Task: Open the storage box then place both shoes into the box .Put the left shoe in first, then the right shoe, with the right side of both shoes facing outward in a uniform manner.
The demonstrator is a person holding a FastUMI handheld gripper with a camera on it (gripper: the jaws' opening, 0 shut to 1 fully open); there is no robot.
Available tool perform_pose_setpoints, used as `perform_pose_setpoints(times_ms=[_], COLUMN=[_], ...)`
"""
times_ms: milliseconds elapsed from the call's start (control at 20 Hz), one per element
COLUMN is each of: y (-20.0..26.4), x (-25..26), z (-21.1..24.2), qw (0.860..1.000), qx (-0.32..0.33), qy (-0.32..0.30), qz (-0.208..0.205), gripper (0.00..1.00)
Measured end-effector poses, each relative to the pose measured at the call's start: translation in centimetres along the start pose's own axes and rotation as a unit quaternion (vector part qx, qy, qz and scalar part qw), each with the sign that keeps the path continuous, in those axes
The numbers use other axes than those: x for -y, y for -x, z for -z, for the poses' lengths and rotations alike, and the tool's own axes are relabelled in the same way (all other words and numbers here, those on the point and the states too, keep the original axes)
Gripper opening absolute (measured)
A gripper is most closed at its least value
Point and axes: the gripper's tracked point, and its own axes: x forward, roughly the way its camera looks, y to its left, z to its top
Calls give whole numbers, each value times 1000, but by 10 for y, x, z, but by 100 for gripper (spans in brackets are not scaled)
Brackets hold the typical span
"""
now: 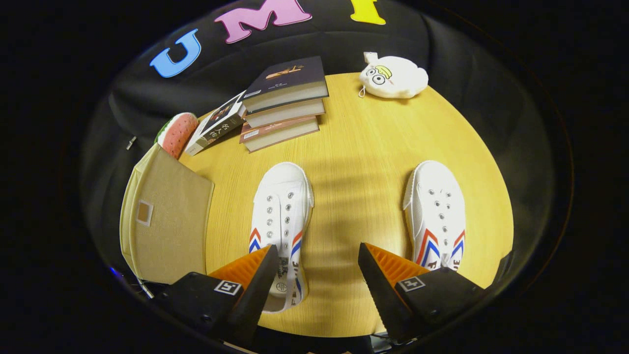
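Observation:
Two white sneakers with red and blue stripes lie on the round wooden table (363,162), toes pointing away from me. The left shoe (282,211) has its heel partly behind my left finger (255,275). The right shoe (436,211) sits just beyond my right finger (388,275). A beige fabric storage box (164,221) with its lid closed stands at the table's left edge, beside the left shoe. My gripper (319,255) hovers open above the table with bare wood between its fingers.
A stack of three books (285,105) lies beyond the left shoe, with another book (216,125) leaning beside it. A watermelon-slice toy (176,132) sits behind the box. A white plush toy (393,76) rests at the far edge.

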Motion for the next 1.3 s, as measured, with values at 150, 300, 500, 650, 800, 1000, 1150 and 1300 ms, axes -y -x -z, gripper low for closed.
perform_pose_setpoints(times_ms=[150, 300, 500, 650, 800, 1000, 1150, 1300], y=[-17, -33, -44, -41, -42, -41, -35, -19], x=[-5, -10, -23, -32, -27, -30, -37, -44], z=[-1, 5, 10, 11, 11, 14, 13, 11], qw=[1000, 998, 996, 992, 992, 988, 985, 981], qx=[-21, -49, -78, -98, -102, -108, -105, -96], qy=[-6, -10, -19, -47, -56, -86, -114, -147], qz=[-15, -26, -50, -64, -59, -68, -75, -82], gripper=[98, 95, 78, 36, 24, 6, 6, 6])
